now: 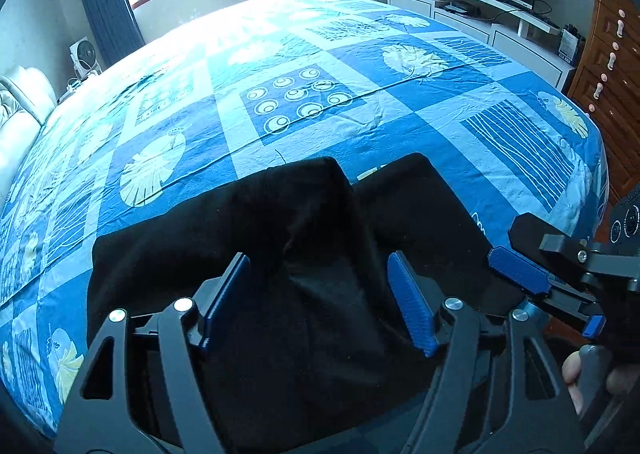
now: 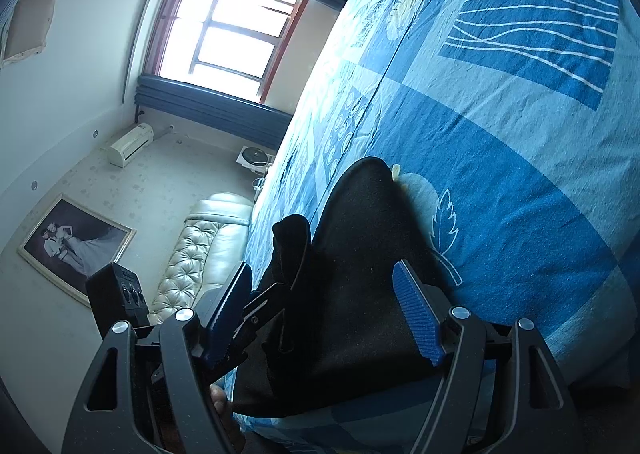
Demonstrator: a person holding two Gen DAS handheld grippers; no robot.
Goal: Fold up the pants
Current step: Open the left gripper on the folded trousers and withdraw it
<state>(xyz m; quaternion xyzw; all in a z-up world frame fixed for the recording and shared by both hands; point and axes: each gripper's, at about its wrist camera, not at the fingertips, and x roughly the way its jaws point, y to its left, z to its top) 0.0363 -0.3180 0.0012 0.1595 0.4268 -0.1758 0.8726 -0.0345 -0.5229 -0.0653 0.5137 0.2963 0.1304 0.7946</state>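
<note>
Black pants lie bunched on the near part of the bed, with two rounded folds pointing away from me. My left gripper hovers over them, open, blue pads wide apart and nothing pressed between them. At the right edge of that view, one blue pad of the right gripper shows beside the pants' right side. In the right wrist view the right gripper stands open with the pants lying between its fingers, the pads not touching the cloth. A flap of cloth stands up beside the left gripper's finger.
The bed wears a blue patterned sheet. A white TV stand with a television stands beyond it, and a wooden dresser is at the right. A padded white headboard is at the left. A hand grips the right handle.
</note>
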